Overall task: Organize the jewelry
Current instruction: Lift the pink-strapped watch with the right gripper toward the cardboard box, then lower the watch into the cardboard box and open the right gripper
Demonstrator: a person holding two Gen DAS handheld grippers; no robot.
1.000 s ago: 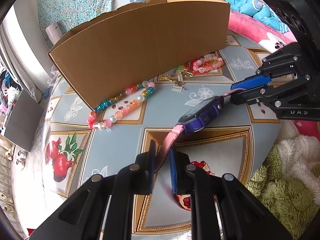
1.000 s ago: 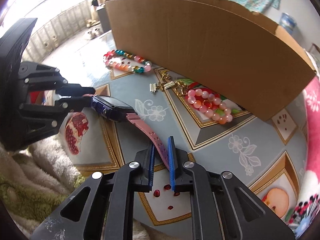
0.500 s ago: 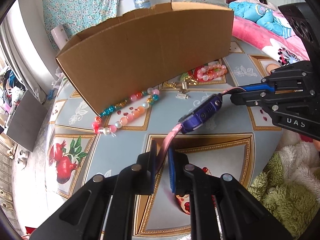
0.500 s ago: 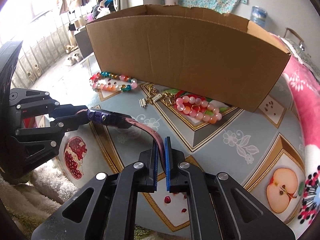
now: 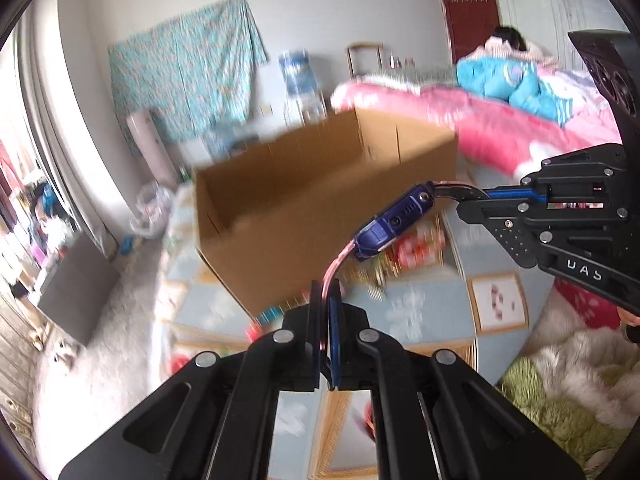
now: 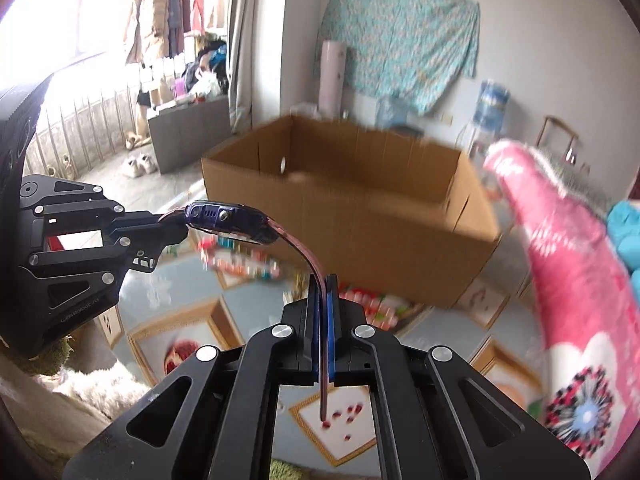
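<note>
Since the earlier frames both grippers are rising together and the watch (image 5: 394, 222) is coming up off the table — a moment ago it was lying flat on the patterned cloth, now it is hanging in the air in front of the cardboard box (image 5: 320, 200). The left gripper (image 5: 325, 312) is pinching one end of the pink strap (image 5: 340, 264) with its jaws narrowed right down on it, and the right gripper (image 6: 324, 300) is clamping the other end in the same way; the purple body is sagging a little between them.

As a judgement, the task is sitting at an early stage: one piece is lifted and heading for the open box, whose inside is looking nearly bare in the right wrist view. The bead bracelets (image 6: 240, 264) are lying blurred on the table (image 5: 420, 312) just in front of the box wall, apparently waiting their turn — a small metal piece near them is too smeared to make out now.

Standing in the way is mainly the near wall of the box, which the watch is needing to clear. A pink blanket (image 6: 568, 280) is crowding the table's right side, and a green fluffy throw (image 5: 560, 400) is lying at the near edge.
</note>
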